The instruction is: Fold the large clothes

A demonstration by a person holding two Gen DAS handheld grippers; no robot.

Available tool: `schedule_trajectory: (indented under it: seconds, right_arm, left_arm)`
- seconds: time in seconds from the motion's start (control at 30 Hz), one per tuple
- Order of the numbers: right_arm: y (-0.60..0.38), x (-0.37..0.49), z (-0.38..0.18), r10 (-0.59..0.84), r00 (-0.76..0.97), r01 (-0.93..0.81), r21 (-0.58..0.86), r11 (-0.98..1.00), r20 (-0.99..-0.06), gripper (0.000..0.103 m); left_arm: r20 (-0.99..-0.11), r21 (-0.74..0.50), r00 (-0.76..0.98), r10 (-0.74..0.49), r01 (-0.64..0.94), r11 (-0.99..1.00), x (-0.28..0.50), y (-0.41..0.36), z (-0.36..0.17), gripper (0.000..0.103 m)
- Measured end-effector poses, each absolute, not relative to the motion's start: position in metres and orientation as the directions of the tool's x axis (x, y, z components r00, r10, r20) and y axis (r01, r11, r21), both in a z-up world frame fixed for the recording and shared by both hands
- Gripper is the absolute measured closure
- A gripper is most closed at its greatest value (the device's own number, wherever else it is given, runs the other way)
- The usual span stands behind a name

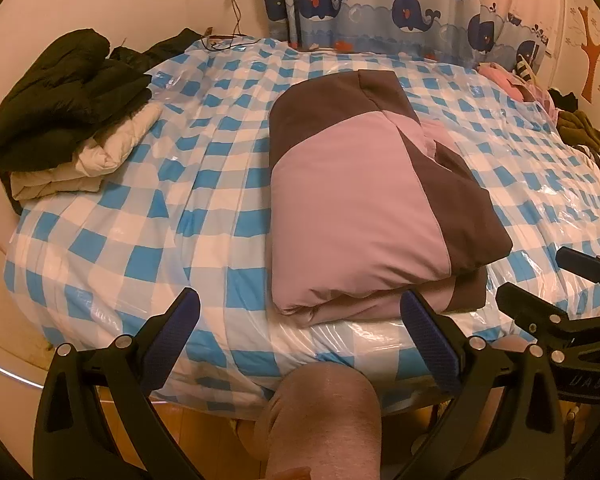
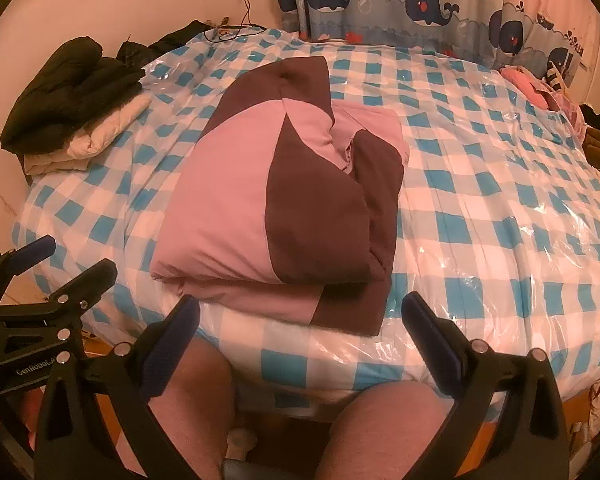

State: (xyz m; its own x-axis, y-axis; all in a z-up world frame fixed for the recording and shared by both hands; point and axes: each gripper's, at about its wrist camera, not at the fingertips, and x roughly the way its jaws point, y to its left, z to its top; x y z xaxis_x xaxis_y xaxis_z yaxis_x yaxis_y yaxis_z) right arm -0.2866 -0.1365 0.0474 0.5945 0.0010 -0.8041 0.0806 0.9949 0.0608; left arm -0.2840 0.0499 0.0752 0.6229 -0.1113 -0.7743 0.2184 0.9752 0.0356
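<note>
The pink-and-brown garment (image 2: 284,196) lay folded at the centre of the frame on the plastic-covered bed (image 2: 500,216), while the left claw (image 1: 300,332) and right claw (image 2: 300,332) hovered released at the lower edge, touching nothing. The slick plastic could let the thick bundle slide or spring open if a claw nudged its near edge.

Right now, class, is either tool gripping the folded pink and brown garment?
No. The left tool and right tool both hang open short of the folded pink and brown garment, touching nothing.
</note>
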Motion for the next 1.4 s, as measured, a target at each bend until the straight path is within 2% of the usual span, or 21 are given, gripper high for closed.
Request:
schedule_trajectory:
  seconds: [1.4]
  right_arm:
    - [-0.1359, -0.2945, 0.0454, 0.014, 0.596, 0.081, 0.078, 0.994, -0.803, 0.007]
  left_arm:
    - [-0.784, 0.067, 0.615, -0.085, 0.219, 0.973, -0.2826, 0.0457, 0.0732, 0.007]
